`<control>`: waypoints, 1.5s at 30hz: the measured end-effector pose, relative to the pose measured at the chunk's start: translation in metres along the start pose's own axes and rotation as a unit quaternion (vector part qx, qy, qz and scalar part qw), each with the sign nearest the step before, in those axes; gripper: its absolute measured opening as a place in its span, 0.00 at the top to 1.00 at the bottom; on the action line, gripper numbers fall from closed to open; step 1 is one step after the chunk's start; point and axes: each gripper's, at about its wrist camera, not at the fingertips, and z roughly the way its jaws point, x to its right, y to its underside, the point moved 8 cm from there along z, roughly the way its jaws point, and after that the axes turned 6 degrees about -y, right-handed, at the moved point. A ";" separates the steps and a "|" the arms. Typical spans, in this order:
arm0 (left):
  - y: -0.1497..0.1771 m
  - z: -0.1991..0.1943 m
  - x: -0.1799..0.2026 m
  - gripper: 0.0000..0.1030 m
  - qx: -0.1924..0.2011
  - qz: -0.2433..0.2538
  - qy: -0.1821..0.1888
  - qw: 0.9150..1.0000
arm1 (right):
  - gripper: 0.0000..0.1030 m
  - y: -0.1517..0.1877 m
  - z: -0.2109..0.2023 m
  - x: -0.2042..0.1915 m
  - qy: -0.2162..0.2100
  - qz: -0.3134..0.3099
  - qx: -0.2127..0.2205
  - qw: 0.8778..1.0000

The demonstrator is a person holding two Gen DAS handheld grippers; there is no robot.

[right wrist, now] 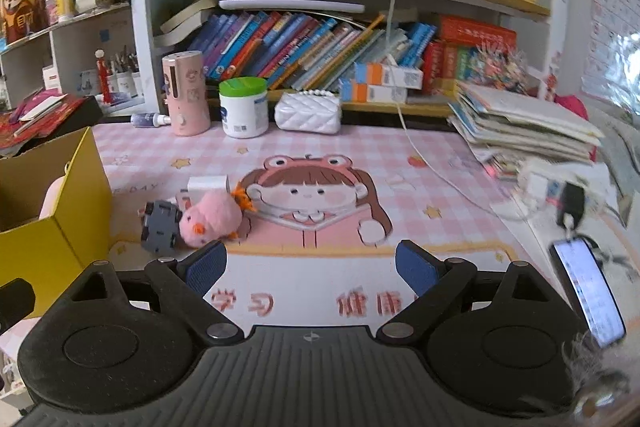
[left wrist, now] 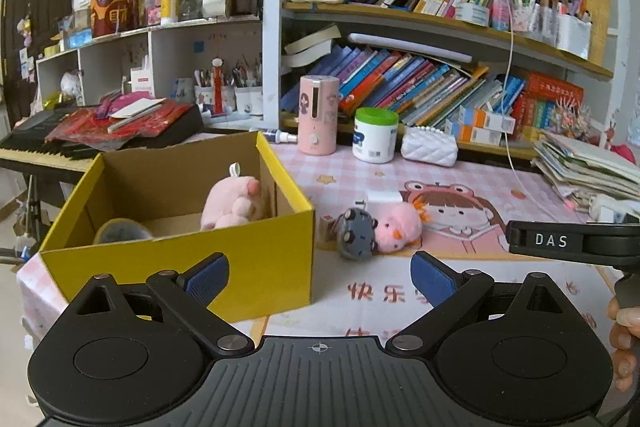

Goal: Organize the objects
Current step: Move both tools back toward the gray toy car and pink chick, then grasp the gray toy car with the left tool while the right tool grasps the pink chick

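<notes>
Pink checked cloth printed with a cartoon girl covers the desk (right wrist: 420,163). At its left edge stands a yellow cardboard box (left wrist: 192,267), open-topped, holding a pale pink plush (left wrist: 236,203) and a roll of tape (left wrist: 120,231). Just right of the box lie a fuzzy pink chick plush (right wrist: 210,217) and, touching it, a small grey toy (right wrist: 160,227). Both the left gripper (left wrist: 320,277) and right gripper (right wrist: 310,267) hover with jaws spread wide, holding nothing.

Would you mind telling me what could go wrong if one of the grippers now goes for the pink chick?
The pink chick lies touching the grey toy, so the open right gripper may catch or push both. The white charger just behind could get shoved along. The yellow box stands close by, so a swing toward it might knock its wall.
</notes>
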 end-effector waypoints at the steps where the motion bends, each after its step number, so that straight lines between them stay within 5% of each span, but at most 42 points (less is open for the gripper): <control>1: -0.002 0.004 0.002 0.04 0.000 -0.001 -0.001 1.000 | 0.11 -0.004 0.005 0.001 -0.002 -0.004 -0.001 1.000; 21: -0.018 0.066 0.078 0.10 -0.038 0.052 -0.042 0.997 | 0.12 -0.049 0.065 0.068 -0.034 0.016 0.019 0.999; 31: -0.018 0.088 0.106 0.19 -0.054 0.079 -0.057 0.994 | 0.13 -0.058 0.073 0.072 -0.073 -0.013 0.047 0.996; 35: -0.022 0.095 0.108 0.22 -0.053 0.076 -0.074 0.993 | 0.13 -0.060 0.081 0.080 -0.085 0.000 0.040 0.996; 38: -0.018 0.104 0.111 0.34 -0.064 0.080 -0.082 0.991 | 0.13 -0.061 0.084 0.084 -0.088 0.002 0.040 0.995; 45: -0.023 0.133 0.111 0.35 -0.076 0.063 -0.108 0.989 | 0.16 -0.058 0.098 0.094 -0.107 0.023 0.022 0.994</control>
